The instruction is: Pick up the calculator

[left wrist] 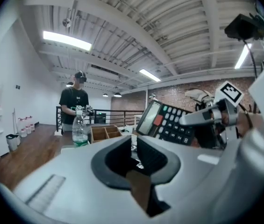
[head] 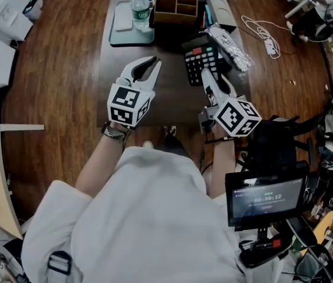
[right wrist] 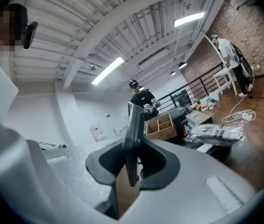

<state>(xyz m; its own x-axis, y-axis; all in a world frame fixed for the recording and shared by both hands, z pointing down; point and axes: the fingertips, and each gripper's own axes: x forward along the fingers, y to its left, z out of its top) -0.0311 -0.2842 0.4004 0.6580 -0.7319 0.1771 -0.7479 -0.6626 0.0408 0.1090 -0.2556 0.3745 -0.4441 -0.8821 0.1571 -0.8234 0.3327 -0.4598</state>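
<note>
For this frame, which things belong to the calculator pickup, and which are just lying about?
In the job:
calculator, lifted off the table and clamped in the right gripper
left gripper, open, nothing between its jaws

Lying about:
water bottle
wooden compartment box
silver packet
white cable

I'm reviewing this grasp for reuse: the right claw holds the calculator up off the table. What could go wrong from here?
1. The right claw pinches the calculator by one thin edge only, so it may pivot or slip out.
2. The left claw is open and empty, giving no support.
3. A drop would likely land near the silver packet or wooden organiser.
</note>
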